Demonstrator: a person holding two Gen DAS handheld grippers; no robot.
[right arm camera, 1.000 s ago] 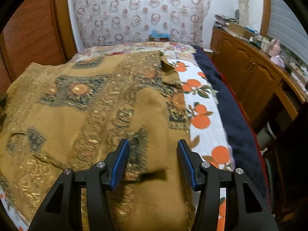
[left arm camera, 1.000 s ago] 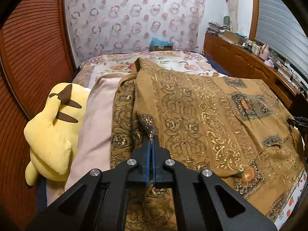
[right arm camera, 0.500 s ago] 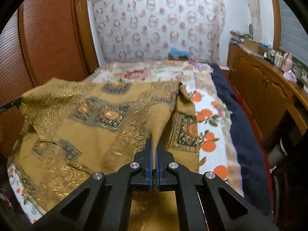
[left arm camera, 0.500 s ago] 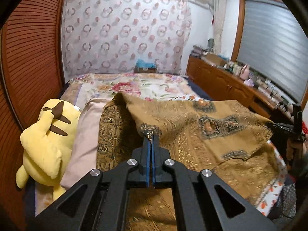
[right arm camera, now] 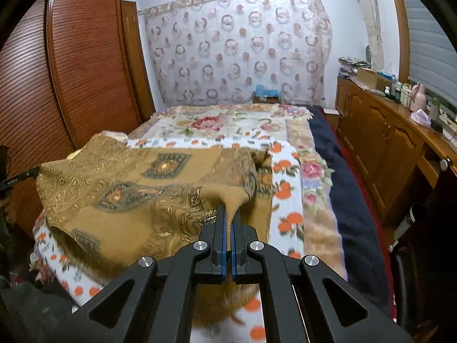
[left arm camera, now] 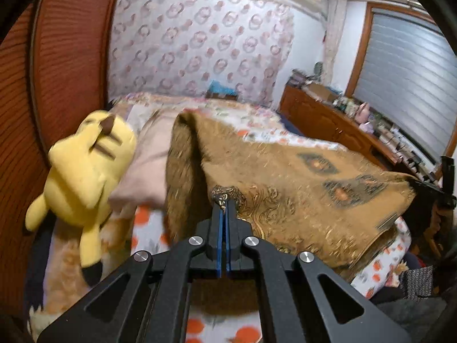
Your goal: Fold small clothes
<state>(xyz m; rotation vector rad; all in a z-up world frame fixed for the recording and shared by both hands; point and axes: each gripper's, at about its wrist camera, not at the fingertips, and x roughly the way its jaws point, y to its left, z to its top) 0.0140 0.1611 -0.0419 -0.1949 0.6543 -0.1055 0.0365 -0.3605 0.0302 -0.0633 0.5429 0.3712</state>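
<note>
A brown cloth with gold and dark patterns (left arm camera: 300,188) hangs stretched above the bed between my two grippers. My left gripper (left arm camera: 223,204) is shut on its left corner, which bunches above the blue pads. My right gripper (right arm camera: 228,211) is shut on the right corner; the cloth (right arm camera: 137,188) spreads from it to the left. The far edge of the cloth rests on the bed in both views. The right gripper also shows at the right edge of the left wrist view (left arm camera: 442,191).
A yellow plush toy (left arm camera: 85,168) and a pink pillow (left arm camera: 148,165) lie at the bed's left. The bed has an orange-print sheet (right arm camera: 285,197) and a dark blanket (right arm camera: 342,188) on the right. A wooden cabinet (right arm camera: 394,143) runs along the right; a red-brown wardrobe (right arm camera: 85,65) stands left.
My right gripper has closed on the cloth's corner. Both grippers have lifted and pulled back toward me, raising the cloth off the bed and stretching it between them.
</note>
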